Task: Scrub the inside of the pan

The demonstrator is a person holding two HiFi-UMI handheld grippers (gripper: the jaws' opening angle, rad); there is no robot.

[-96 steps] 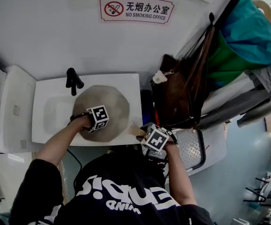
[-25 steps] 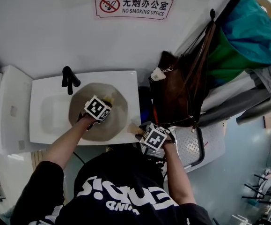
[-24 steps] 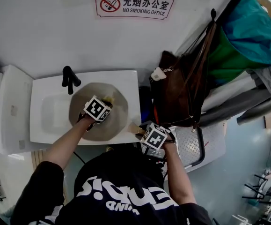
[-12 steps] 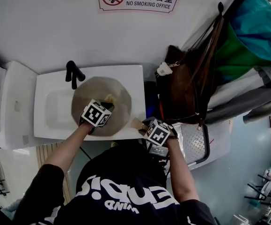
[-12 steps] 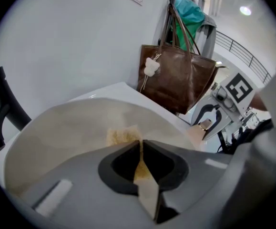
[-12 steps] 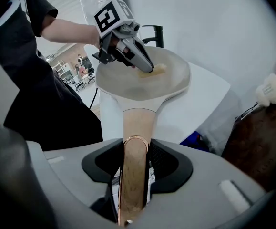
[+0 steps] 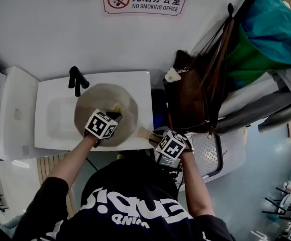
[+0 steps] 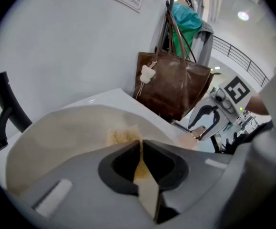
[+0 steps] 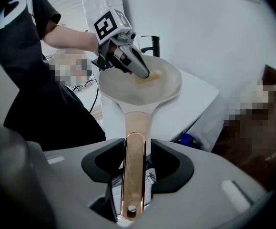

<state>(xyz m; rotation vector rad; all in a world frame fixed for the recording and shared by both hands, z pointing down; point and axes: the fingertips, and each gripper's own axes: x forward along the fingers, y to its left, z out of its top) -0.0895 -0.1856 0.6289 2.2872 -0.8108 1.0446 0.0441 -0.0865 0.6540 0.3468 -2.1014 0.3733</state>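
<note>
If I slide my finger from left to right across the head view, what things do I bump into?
black faucet → pan → brown bag → teal cloth

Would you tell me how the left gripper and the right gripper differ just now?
The left gripper pinches a yellow sponge, jaws nearly together; the right gripper clamps the pan handle, jaws wider apart. The left gripper reaches inside the pan; the right gripper sits outside its rim. Both grip something.
</note>
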